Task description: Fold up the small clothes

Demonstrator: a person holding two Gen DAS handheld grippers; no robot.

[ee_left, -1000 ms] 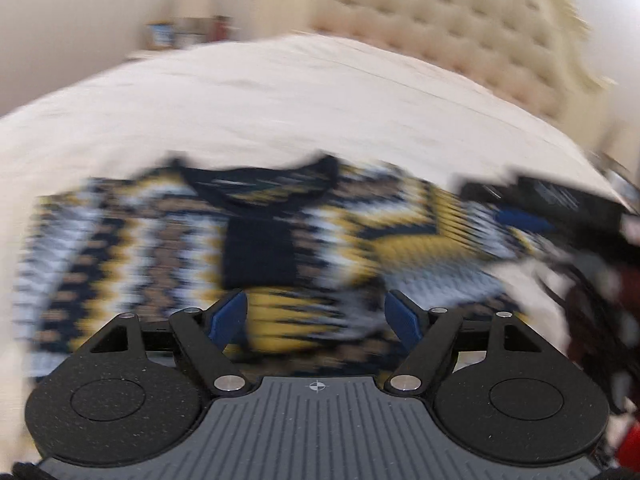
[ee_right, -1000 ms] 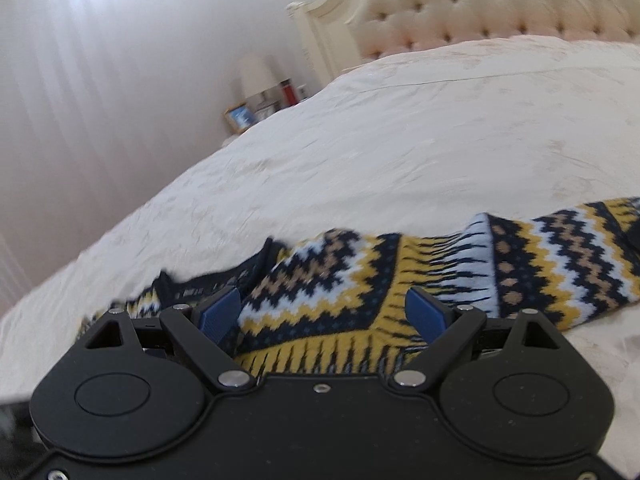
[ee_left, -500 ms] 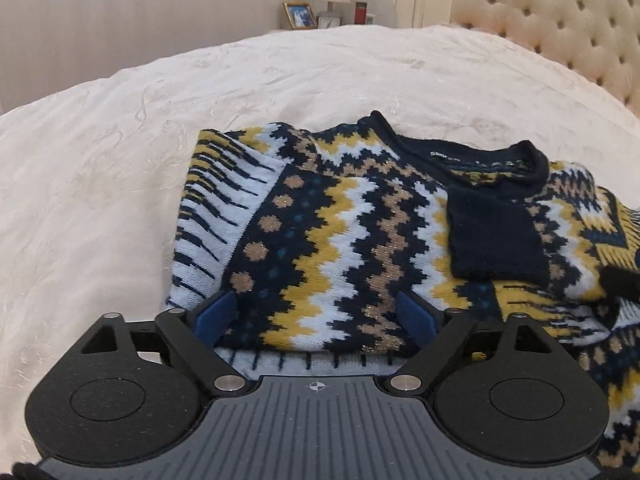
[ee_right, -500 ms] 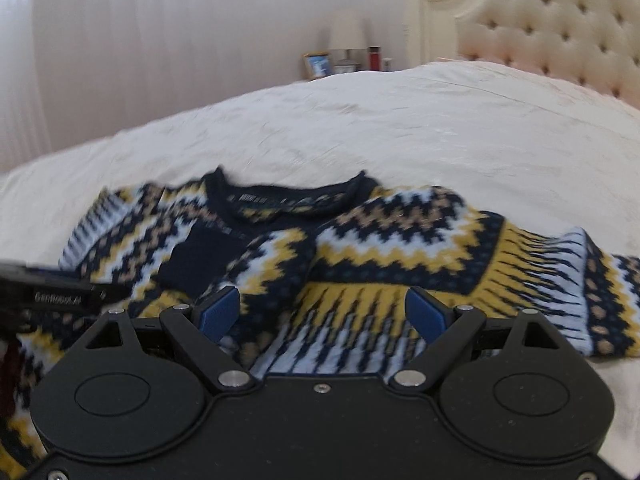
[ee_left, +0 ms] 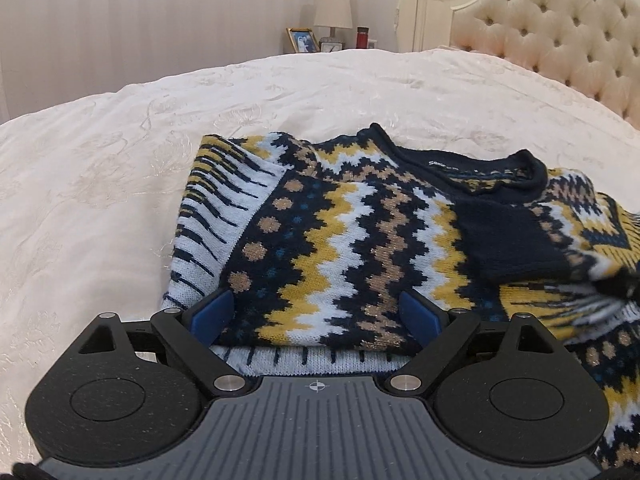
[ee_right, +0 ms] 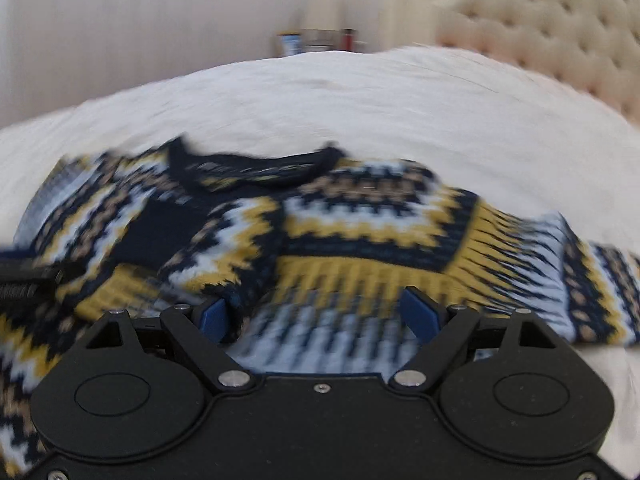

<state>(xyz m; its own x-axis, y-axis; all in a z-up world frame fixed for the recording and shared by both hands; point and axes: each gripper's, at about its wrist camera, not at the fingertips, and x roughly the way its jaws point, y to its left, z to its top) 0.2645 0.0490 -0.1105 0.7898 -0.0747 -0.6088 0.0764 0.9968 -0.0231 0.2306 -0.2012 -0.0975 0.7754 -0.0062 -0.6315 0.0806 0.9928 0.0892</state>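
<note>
A navy, yellow and white zigzag-knit sweater (ee_left: 340, 240) lies on the bed, its navy collar (ee_left: 480, 164) toward the far side. One sleeve is folded across the chest and ends in a plain navy cuff (ee_left: 512, 236). My left gripper (ee_left: 316, 316) is open low over the sweater's left side, a folded edge lying between its blue pads. In the blurred right wrist view the sweater (ee_right: 360, 240) fills the middle. My right gripper (ee_right: 316, 314) hangs over the right lower part, jaws closing slightly, knit between the pads but not pinched.
The cream quilted bedspread (ee_left: 100, 200) stretches all round the sweater. A tufted headboard (ee_left: 560, 20) stands at the right. Behind the bed are a lamp (ee_left: 332, 12), a photo frame (ee_left: 302, 40) and a red bottle (ee_left: 362, 36). Part of the left tool (ee_right: 24, 276) shows at the left edge.
Both grippers have swung round and sunk toward the sweater. The left jaws have widened, and its view has settled on the sweater's left side. The right pads have drawn in slightly.
</note>
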